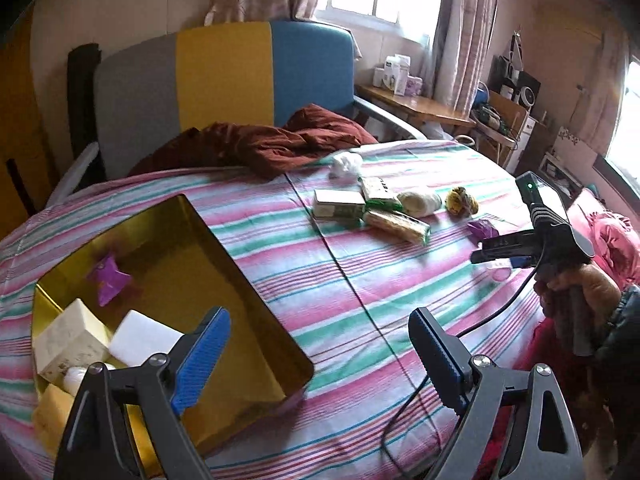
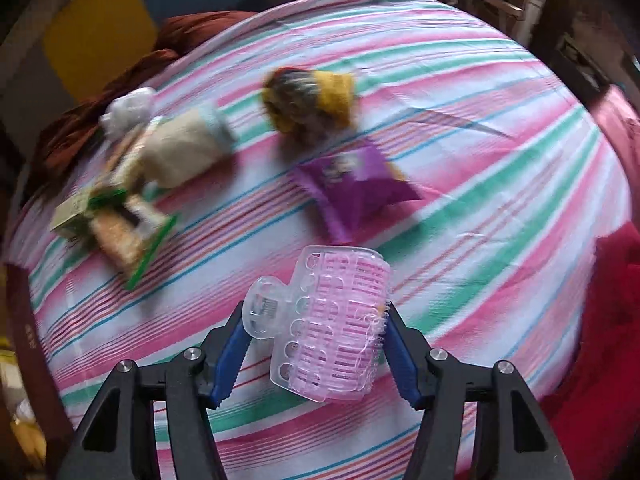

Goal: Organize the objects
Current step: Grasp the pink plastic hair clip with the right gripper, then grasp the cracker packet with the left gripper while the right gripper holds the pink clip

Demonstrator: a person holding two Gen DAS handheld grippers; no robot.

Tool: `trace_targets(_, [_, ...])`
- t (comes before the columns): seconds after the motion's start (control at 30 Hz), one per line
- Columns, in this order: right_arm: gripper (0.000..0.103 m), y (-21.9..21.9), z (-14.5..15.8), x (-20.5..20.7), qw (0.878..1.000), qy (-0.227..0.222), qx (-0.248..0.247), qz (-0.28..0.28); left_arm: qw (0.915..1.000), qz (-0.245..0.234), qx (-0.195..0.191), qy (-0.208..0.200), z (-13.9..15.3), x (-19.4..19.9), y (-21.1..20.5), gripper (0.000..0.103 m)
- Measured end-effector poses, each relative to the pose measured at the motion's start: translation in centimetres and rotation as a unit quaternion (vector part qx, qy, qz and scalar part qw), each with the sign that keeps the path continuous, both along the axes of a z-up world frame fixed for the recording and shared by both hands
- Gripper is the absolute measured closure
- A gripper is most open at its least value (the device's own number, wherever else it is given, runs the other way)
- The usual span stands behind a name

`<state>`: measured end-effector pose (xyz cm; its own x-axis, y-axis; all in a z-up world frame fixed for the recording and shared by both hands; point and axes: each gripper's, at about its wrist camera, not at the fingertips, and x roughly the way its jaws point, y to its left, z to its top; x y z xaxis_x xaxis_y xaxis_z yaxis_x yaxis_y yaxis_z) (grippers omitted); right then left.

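The right claw (image 2: 316,350) is pinching a pink hair roller (image 2: 336,328) just above the striped bed sheet (image 2: 500,168) — a purple packet (image 2: 352,184) is lying near. The left claw (image 1: 316,356) is spread wide and holding nothing, beside the gold tin (image 1: 248,280) with boxes in it.

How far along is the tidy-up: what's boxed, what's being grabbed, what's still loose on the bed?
Done: the gold tin box already holds a purple packet and pale boxes. In hand: the right gripper straddles the pink hair roller with clear clip. The left gripper is open and empty. Left: the green-labelled packets, yellow knitted item and second purple packet.
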<state>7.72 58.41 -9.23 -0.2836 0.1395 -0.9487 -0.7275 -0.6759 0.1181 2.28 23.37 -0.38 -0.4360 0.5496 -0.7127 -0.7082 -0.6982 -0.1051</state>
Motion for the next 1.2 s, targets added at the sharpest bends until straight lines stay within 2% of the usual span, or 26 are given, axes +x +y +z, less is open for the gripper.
trace_targets(0.27, [0.04,-1.0,0.9,-0.3,0.999,0.025,0.002,0.022,0.9993,-0.016,0.001,-0.032,-0.1,-0.6,3.0,0.012])
trace_targets(0.4, [0.04,-1.3,1.5,0.3,0.999,0.035,0.006,0.024,0.9993,-0.03,-0.008,-0.018,0.3,-1.0,5.6,0.012])
trace_targets(0.57, [0.04,-0.8,1.5,-0.3,0.999,0.042,0.008,0.032,0.9988,-0.036,-0.013,-0.029,0.4,-3.0,8.9,0.012])
trace_targets(0.9, [0.04,-1.5,2.2,-0.5,0.997,0.062,0.006,0.055,0.9965,-0.052,-0.063,-0.019,-0.9,-6.5,16.0,0.012])
trace_targets(1.1, [0.04,-1.5,2.3,-0.5,0.995,0.075,-0.007,0.063,0.9933,-0.063,-0.092,-0.033,-2.4,-9.2,19.7,0.012])
trace_targets(1.2, [0.04,-1.5,2.2,-0.8,0.994,0.08,-0.013,0.069,0.9917,-0.069,-0.107,-0.021,-3.0,-10.1,21.8,0.012])
